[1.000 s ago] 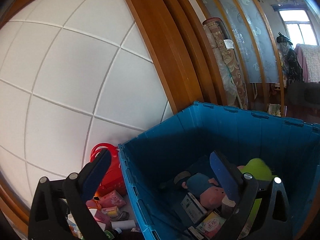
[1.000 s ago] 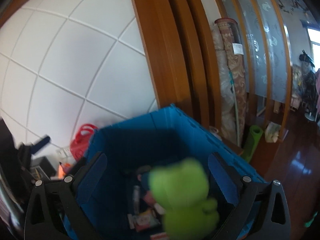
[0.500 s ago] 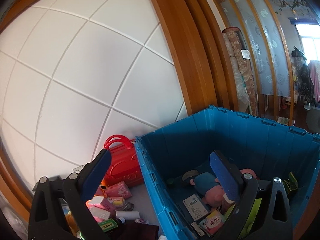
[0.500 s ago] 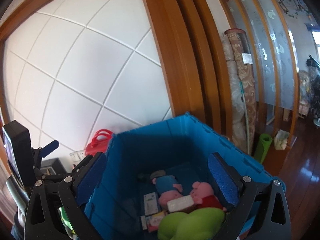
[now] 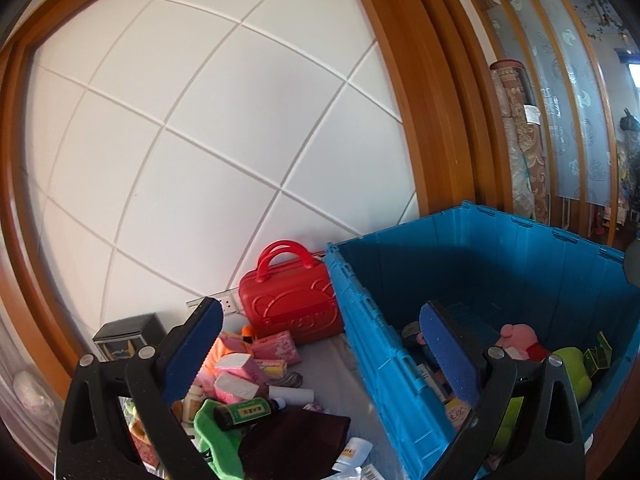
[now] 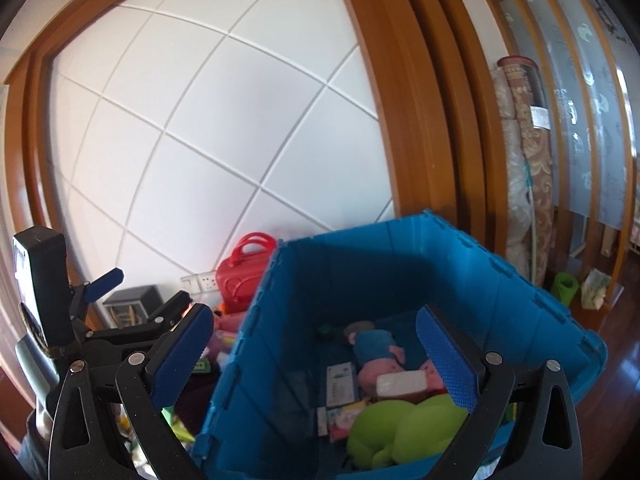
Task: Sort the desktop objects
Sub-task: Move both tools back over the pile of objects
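Looks like a home to me, living area. Far side I see a white panelled wall [image 5: 208, 128] in a wood frame [image 5: 408, 92], rolled carpets [image 6: 524, 152] standing on the right by frosted glass screens [image 6: 608, 128], dark wood floor [image 6: 624, 380]. Near me: blue crate [image 6: 460, 276] of plush toys [image 6: 404, 432], red toy case [image 5: 292, 304], wall socket [image 5: 228, 304].

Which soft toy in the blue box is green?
The plump lime-green plush toy at the blue plastic crate's near end; the two pig plush toys behind it are pink.
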Demonstrator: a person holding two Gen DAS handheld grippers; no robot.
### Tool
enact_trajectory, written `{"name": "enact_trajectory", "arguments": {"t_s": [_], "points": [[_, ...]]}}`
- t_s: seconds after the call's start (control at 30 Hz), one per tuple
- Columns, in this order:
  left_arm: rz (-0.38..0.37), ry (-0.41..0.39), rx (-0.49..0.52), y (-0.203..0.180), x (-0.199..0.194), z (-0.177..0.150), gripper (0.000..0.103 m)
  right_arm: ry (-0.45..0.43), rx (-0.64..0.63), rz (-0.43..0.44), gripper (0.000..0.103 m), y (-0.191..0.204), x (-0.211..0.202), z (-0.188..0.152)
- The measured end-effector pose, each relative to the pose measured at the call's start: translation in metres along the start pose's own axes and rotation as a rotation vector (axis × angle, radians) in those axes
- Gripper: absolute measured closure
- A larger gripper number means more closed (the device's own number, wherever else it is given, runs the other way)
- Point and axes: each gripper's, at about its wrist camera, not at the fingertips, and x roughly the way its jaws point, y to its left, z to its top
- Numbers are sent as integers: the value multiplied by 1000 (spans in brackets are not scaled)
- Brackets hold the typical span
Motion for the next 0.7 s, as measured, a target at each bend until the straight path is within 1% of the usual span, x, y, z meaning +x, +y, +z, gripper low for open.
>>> {"name": "enact_trajectory", "arguments": {"t_s": [0.2, 0.37, 0.47, 0.57, 0.7], "points": [[30, 19, -26, 34, -5, -18, 3, 2, -26, 29, 0, 28, -2, -1], [63, 31, -45, 74, -14, -47, 3, -1, -39, 72, 0, 69, 2, -10], [72, 49, -74, 108, -21, -77, 3, 7, -50, 97, 0, 98, 9, -18], [86, 77, -82, 138, -25, -112, 3, 41, -73, 120, 0, 134, 23, -30], [102, 136, -108, 184, -29, -166, 3, 94, -83, 140, 0, 174, 45, -49]]}}
